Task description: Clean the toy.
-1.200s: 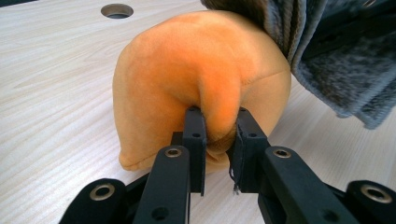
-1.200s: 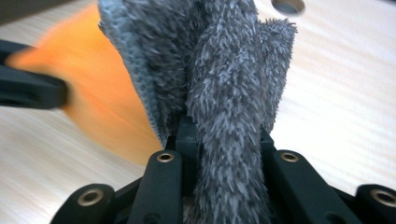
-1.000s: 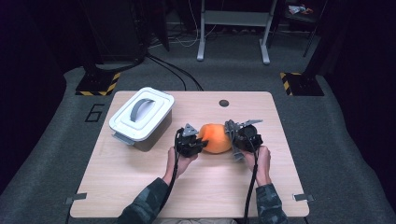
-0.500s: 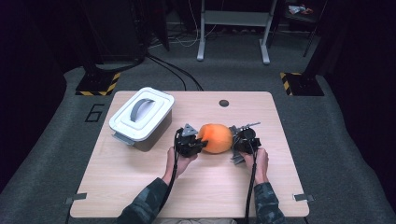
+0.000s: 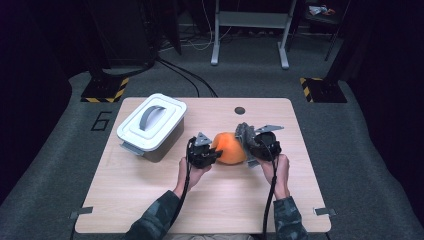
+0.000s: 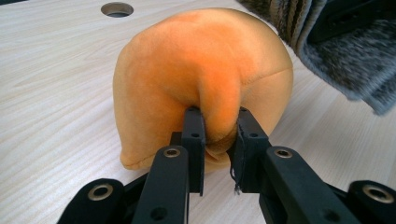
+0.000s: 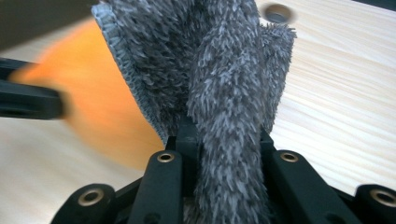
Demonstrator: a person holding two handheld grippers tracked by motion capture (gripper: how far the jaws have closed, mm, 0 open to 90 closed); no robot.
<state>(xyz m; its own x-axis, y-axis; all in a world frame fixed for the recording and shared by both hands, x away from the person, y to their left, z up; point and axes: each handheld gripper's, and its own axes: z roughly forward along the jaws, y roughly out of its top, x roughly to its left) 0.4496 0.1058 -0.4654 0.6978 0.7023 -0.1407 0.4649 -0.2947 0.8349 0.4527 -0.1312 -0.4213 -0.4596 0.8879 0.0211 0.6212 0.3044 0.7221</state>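
An orange plush toy [image 5: 230,147] rests on the wooden table [image 5: 150,200] between my two grippers. My left gripper [image 5: 212,154] is shut on a fold of the orange plush [image 6: 205,79], pinching it near the bottom. My right gripper [image 5: 248,145] is shut on a shaggy grey cloth [image 7: 219,70], which stands up between its jaws and touches the plush's right side. In the left gripper view the grey cloth [image 6: 336,60] hangs at the upper right, against the toy. The blurred orange plush [image 7: 102,107] lies behind the cloth in the right gripper view.
A white lidded box with a grey handle [image 5: 151,125] stands at the table's back left. A round hole [image 5: 240,110] sits near the far edge. Bare wood stretches along the front of the table. Dark floor and stands lie beyond.
The right gripper with the grey cloth has shifted slightly against the toy's right side. The left gripper keeps its hold and barely moves.
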